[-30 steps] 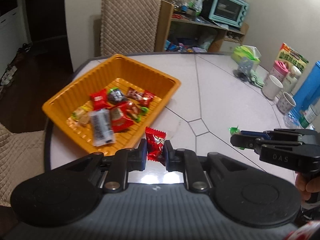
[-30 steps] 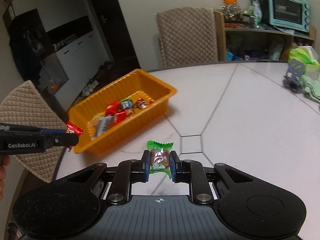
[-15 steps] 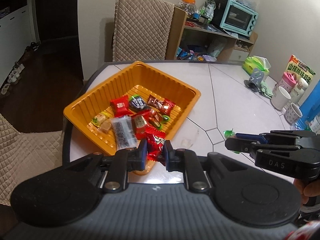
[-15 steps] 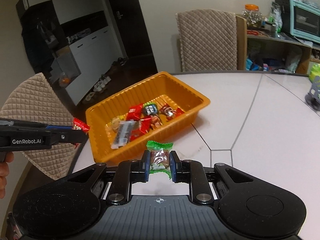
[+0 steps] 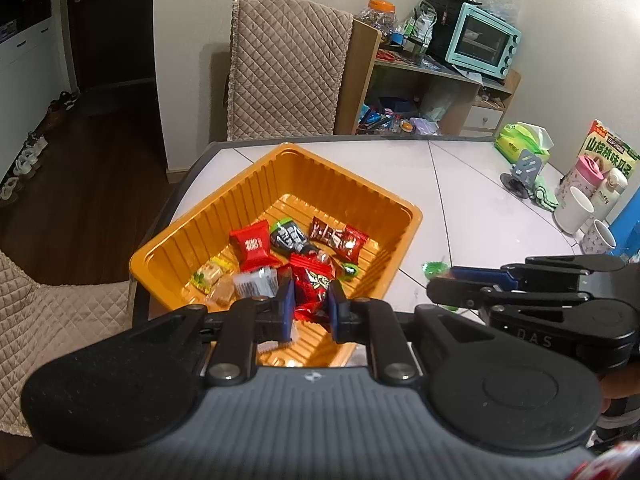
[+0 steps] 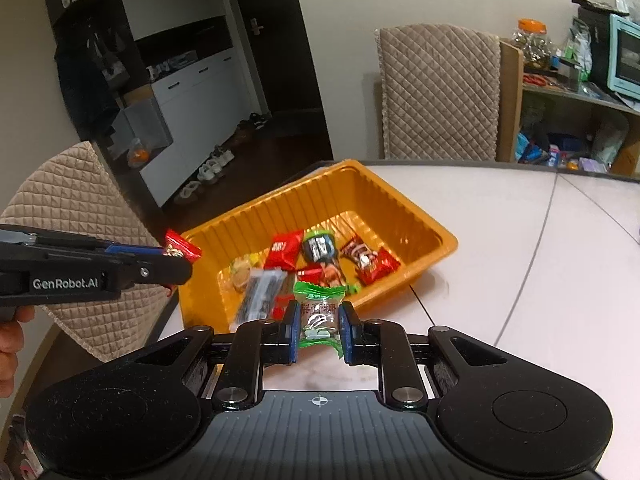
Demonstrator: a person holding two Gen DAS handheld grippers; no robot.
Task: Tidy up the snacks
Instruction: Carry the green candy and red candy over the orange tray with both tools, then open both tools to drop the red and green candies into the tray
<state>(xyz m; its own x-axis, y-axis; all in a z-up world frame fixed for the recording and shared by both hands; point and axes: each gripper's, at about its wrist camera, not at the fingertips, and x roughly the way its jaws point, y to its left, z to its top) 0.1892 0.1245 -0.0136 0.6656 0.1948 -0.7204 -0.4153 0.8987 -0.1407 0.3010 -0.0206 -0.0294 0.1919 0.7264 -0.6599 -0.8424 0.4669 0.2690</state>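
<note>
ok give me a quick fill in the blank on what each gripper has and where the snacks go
The left gripper is shut on a ____ snack packet.
The right gripper is shut on a candy in a ____ wrapper.
The loose snacks lie in an ____ tray.
The tray stands on a ____ table.

Missing words: red; green; orange; white

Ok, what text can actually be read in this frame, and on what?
"GenRobot.AI": side of the left gripper.
"DAS": side of the right gripper.
Green Chinese characters on the snack box: too distorted to transcribe.
Print on the green candy and red packet: blurred.
</note>
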